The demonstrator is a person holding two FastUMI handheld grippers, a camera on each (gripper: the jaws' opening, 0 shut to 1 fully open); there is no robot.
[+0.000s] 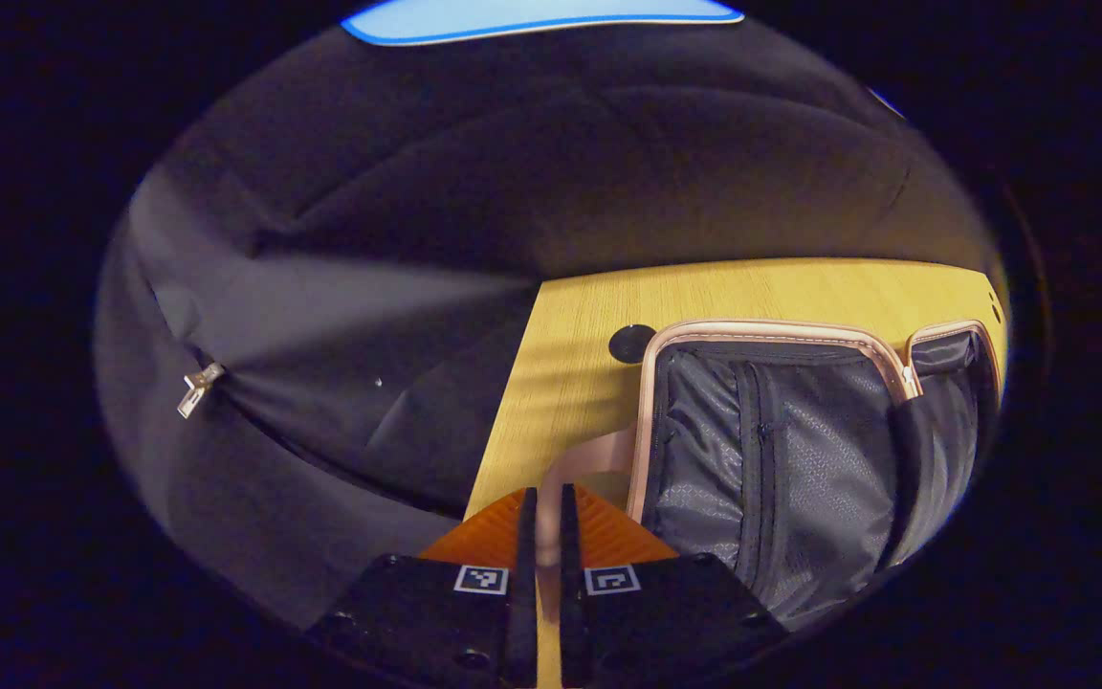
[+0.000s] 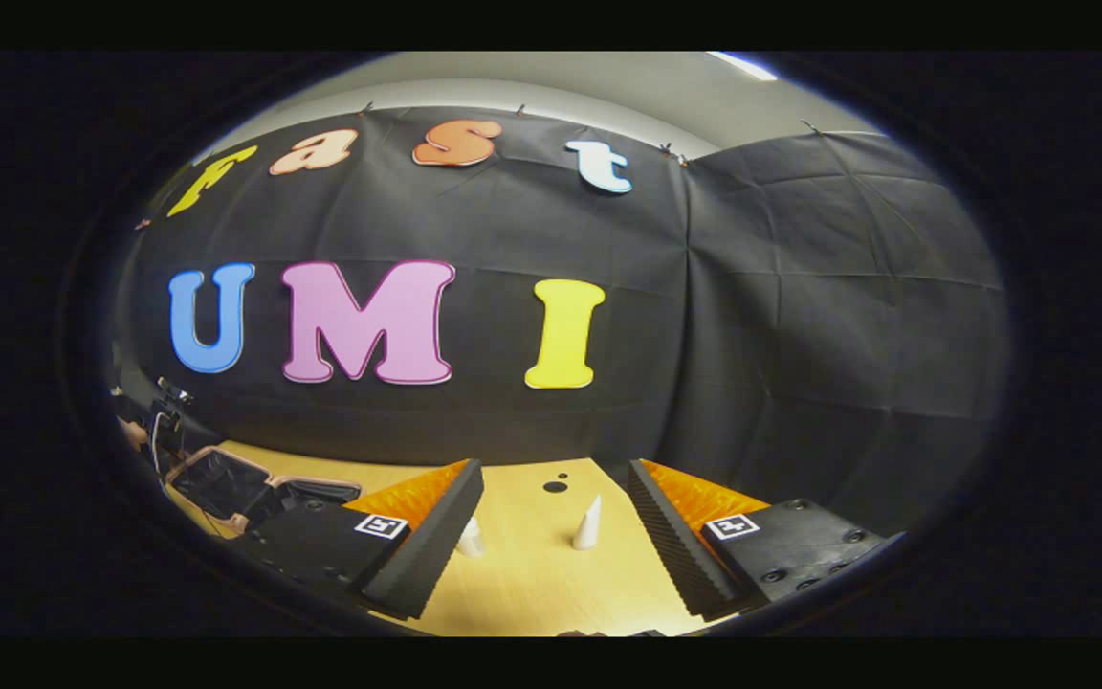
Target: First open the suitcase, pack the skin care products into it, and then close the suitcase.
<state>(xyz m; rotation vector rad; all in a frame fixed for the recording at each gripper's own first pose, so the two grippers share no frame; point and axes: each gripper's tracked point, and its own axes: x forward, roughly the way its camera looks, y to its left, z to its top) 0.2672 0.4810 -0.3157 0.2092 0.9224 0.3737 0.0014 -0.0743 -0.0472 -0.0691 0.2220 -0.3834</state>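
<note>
In the left gripper view the left claw (image 1: pixel 543 536) sits low at the bottom edge, its two fingers (image 1: pixel 524 536) drawn almost together with only a thin slit between them. A pinkish strip — apparently the suitcase's edge or strap — runs into that slit, though whether both fingers press on it I cannot tell. Just beyond and to the right lies the suitcase (image 1: pixel 800 450), open on the wooden bench (image 1: pixel 570 364): its rose-gold rim frames a grey fabric lining with a dark zipped divider, and the second half shows at the far right. A small dark round hole (image 1: pixel 630 343) sits in the bench just beside the case's upper corner.

In the right gripper view the right claw (image 2: pixel 551 536) is spread wide, nothing between its ridged fingers (image 2: pixel 436 545). Between them on the bench (image 2: pixel 532 584) stand two small white skin care products — a cone-shaped one (image 2: pixel 588 523) upright near the middle, and a second (image 2: pixel 470 538) just beside the left-hand finger. The open suitcase (image 2: pixel 226 483) lies well apart at the far left edge.
</note>
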